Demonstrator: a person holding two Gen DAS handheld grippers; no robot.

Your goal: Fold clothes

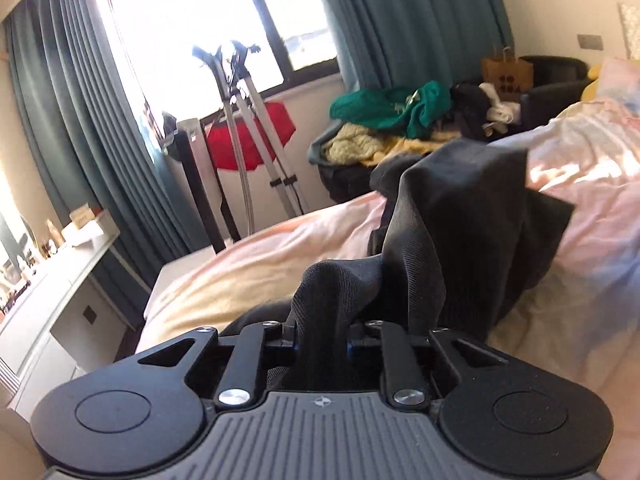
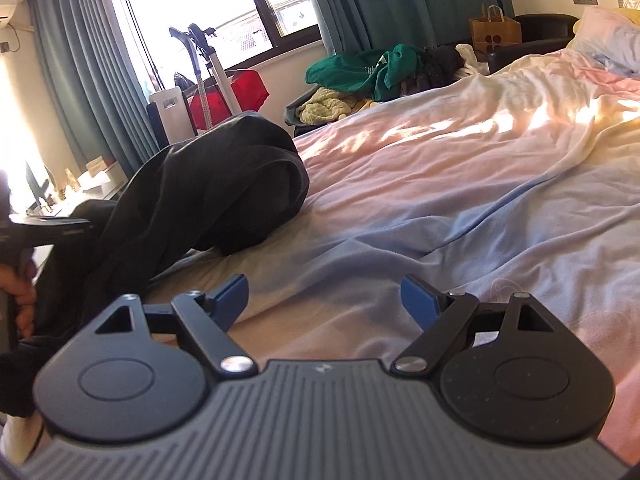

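Two tongs in play. My left tongs (image 1: 322, 344) are clamped on a bunched fold of the dark charcoal, fine-ribbed knit garment (image 1: 460, 232); my right tongs (image 2: 324, 298) stand wide apart with nothing between the blue pads, hovering low over the bed.

Where it lies: the garment is partly lifted off the pale pink, blue and cream crumpled duvet (image 2: 460, 168). From the right wrist view it is a humped, rolled mass (image 2: 216, 184) at the bed's near-left part, trailing down toward my left hand (image 2: 18, 292).

Risks, as I judge them:
- Grip is on a thick gather, not a clean edge. Pulling could drag several layers together and leave a twisted bundle rather than a flat panel.
- Cloth looks soft and limp; it drapes in heavy folds and could slide out of the pads if tugged sideways.
- Duvet is loose and wrinkled; closing the right tongs low could pinch bedding along with the garment.
- Strong window light blows out patches of the duvet, and dark fabric hides seams. I cannot tell sleeve from hem.

Beyond the bed, a green cloth pile (image 2: 360, 70) on a chair, well apart.
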